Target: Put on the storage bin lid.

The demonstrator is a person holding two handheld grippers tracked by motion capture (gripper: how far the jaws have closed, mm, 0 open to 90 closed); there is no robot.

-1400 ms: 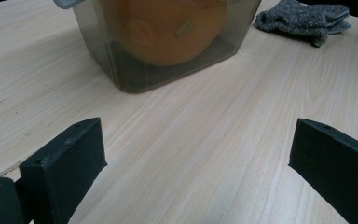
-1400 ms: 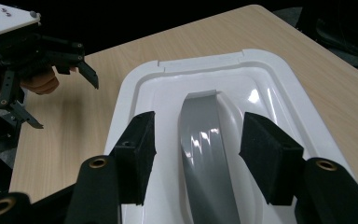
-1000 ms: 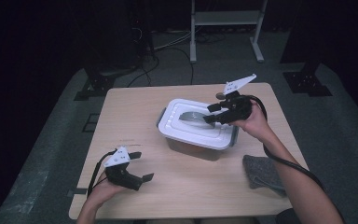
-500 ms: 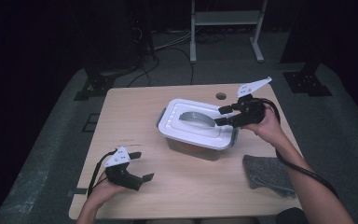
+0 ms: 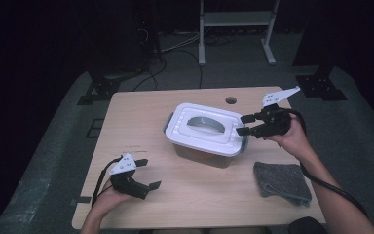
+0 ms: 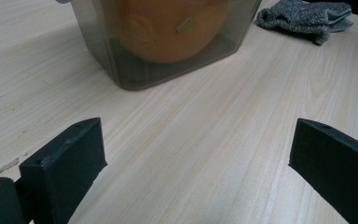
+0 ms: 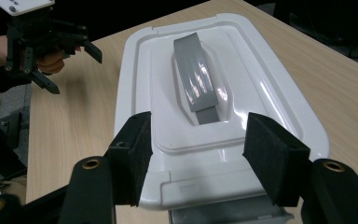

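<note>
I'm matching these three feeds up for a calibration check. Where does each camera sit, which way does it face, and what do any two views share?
High view: above the person's side, facing forward and down on the table; forearms, left claw, right claw.
Left gripper view: rides the left claw, low, facing the container and grey cloth.
Right gripper view: rides the right claw, above the white lid; left claw beyond.
Shared: all show the container.
</note>
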